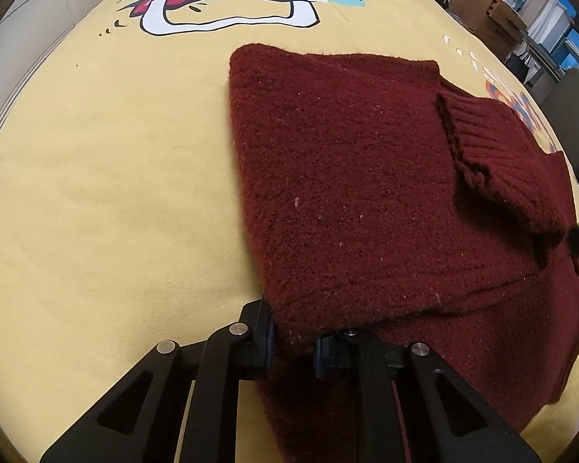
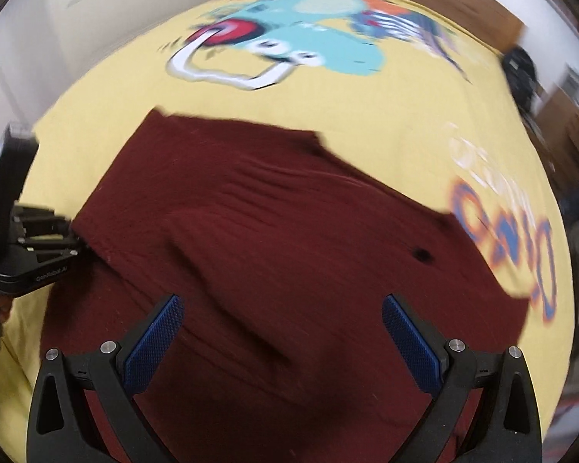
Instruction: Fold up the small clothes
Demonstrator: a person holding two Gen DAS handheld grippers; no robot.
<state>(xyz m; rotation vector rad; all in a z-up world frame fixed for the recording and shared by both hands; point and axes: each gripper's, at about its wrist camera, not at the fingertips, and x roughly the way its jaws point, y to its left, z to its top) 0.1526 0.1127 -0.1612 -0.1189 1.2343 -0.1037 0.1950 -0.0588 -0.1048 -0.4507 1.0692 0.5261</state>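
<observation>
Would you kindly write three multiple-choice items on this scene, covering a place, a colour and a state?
1. Where does the sweater lie?
A. on a yellow printed cloth
B. in a basket
C. on a chair

2. What colour is the sweater?
A. navy
B. dark red
C. grey

3. How is the right hand-held gripper?
A. shut on the sweater
B. open
C. holding a hanger

Answers: 1 A, yellow cloth surrounds it; 2 B, the knit is dark red; 3 B, its blue pads stand wide apart, while the left hand-held gripper pinches the sweater's edge.

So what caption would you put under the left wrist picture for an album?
Left tongs pinch the near edge of a folded maroon sweater lying on a yellow cartoon-print cloth.
</observation>
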